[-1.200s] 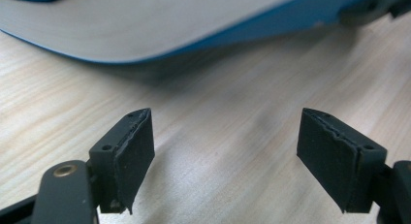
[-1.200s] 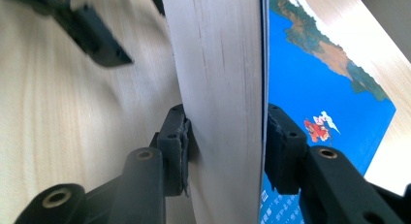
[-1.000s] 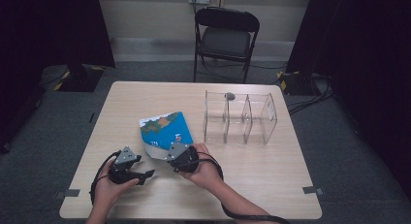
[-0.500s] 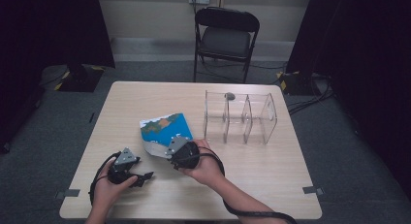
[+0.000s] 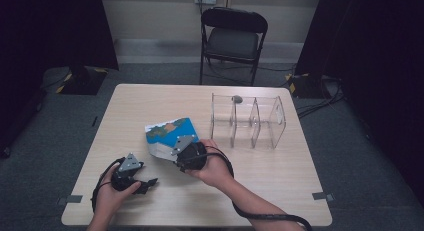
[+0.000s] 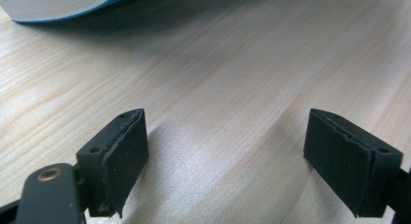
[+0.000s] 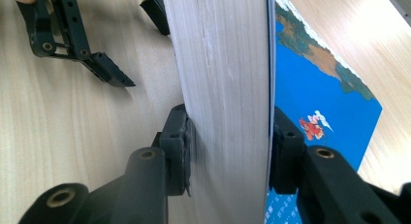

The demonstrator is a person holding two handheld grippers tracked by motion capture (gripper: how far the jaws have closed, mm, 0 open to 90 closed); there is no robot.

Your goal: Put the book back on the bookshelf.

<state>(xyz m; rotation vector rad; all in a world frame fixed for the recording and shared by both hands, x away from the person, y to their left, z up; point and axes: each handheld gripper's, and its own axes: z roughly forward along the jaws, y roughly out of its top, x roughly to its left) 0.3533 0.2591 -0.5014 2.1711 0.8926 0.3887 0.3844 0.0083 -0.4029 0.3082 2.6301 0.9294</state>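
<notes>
The jaws of the right gripper (image 7: 228, 141) pinch the page edge of a thick blue-covered book (image 7: 228, 64), one jaw on the bottom of the page block and the other against the blue cover with its map-like picture. In the high view the book (image 5: 170, 136) sits near the middle of the light wooden table (image 5: 150, 101), its near edge raised off the surface and tilted, the right gripper (image 5: 187, 155) and the person's right hand (image 5: 215, 168) just behind it. The left gripper (image 6: 228, 156) rests low over the bare table with its jaws spread wide, nothing between them; a corner of the book shows at the top of its view. From above, the left gripper (image 5: 131, 175) is held in the left hand (image 5: 110, 196) near the table's front left, a little apart from the book. A clear acrylic divider rack (image 5: 247, 120) stands upright to the right of the book, with a small grey object (image 5: 237, 98) on its back rim. A black folding chair (image 5: 232, 38) stands beyond the table.
</notes>
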